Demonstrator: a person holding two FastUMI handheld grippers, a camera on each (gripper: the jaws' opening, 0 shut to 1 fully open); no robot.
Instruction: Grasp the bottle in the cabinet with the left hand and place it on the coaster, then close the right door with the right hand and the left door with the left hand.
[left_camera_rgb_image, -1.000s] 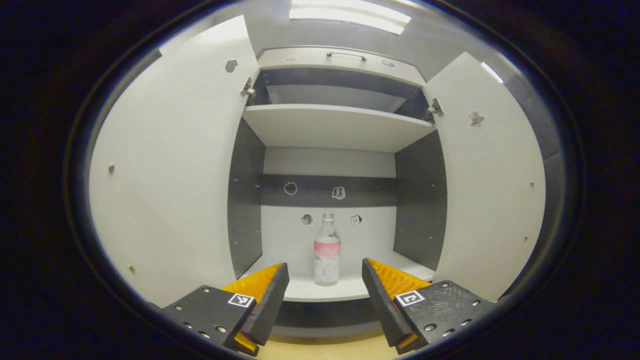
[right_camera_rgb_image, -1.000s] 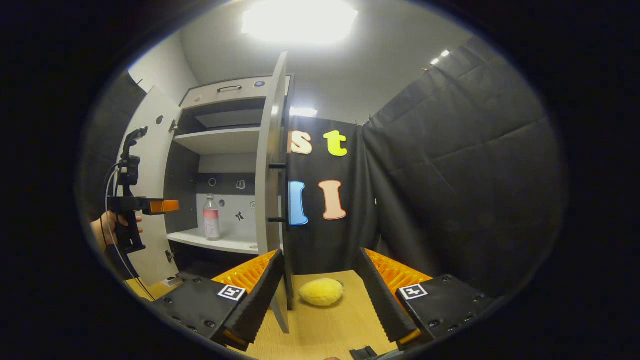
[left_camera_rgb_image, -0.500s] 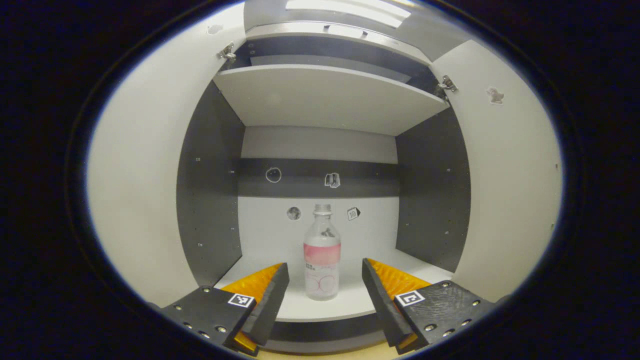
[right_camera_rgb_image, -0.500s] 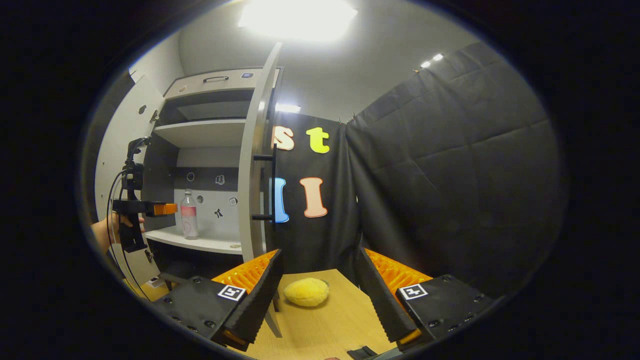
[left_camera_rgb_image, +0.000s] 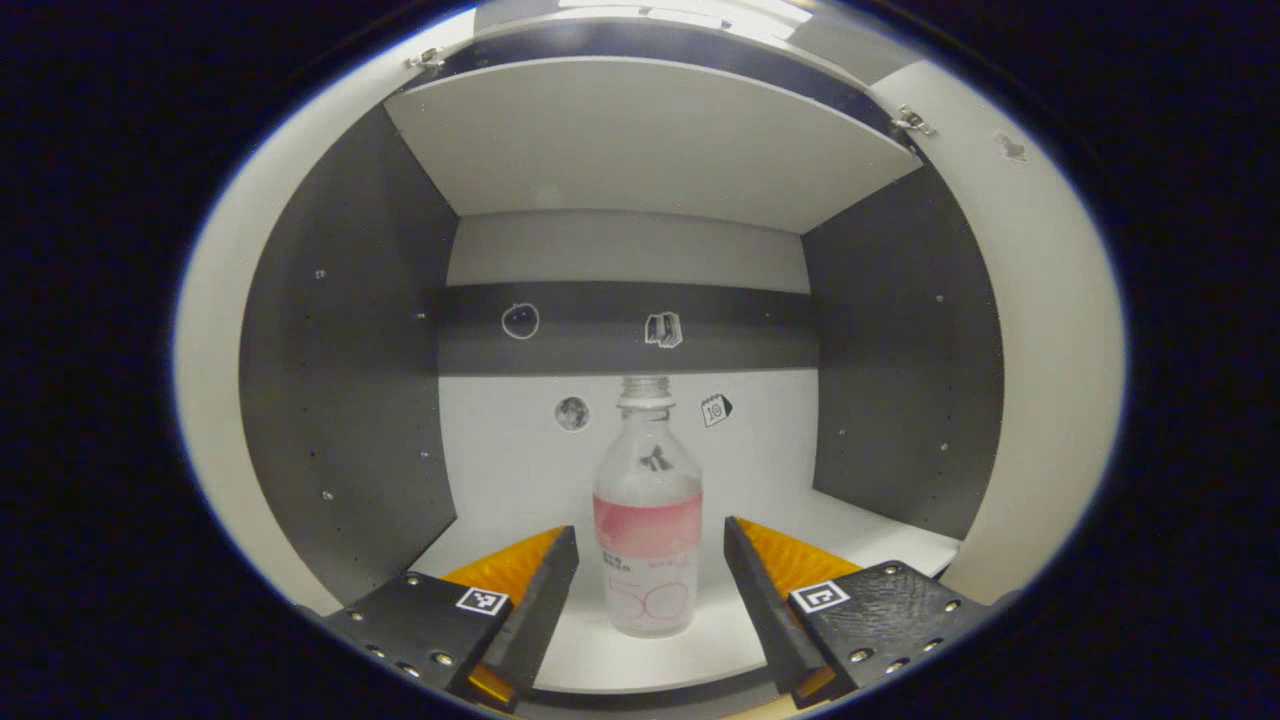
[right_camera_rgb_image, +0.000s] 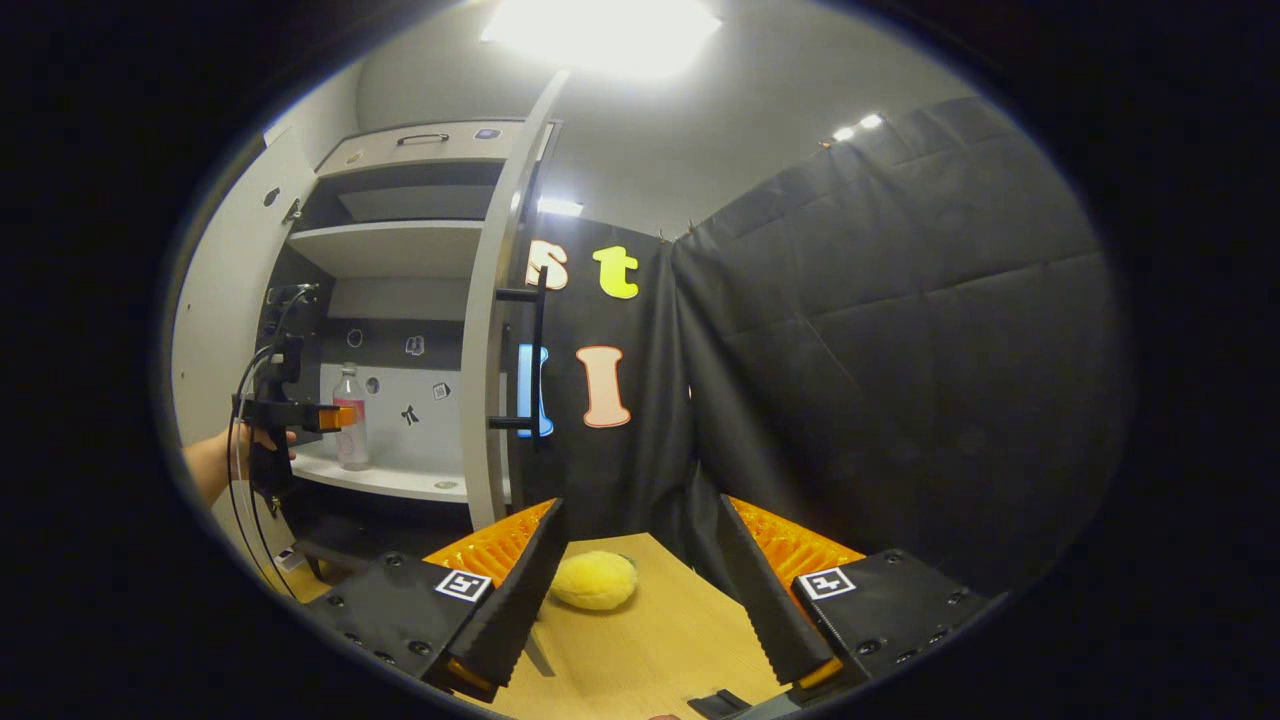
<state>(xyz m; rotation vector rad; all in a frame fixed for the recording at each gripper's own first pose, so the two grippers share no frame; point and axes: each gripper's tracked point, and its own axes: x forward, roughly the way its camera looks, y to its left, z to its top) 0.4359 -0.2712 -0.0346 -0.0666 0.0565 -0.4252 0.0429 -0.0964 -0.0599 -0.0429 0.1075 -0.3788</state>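
One bottle (left_camera_rgb_image: 647, 520) stands (upright) between the wide-open, empty left gripper (left_camera_rgb_image: 650, 560) fingers.

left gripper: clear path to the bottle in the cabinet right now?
Probably yes. The left gripper is open and lined up with the upright bottle, which stands alone on the shelf. Both doors look swung wide, nothing between the fingers and the bottle.

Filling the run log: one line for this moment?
phase: reaching | left gripper: open, bottle between fingers, untouched | right gripper: open, idle | doors: open
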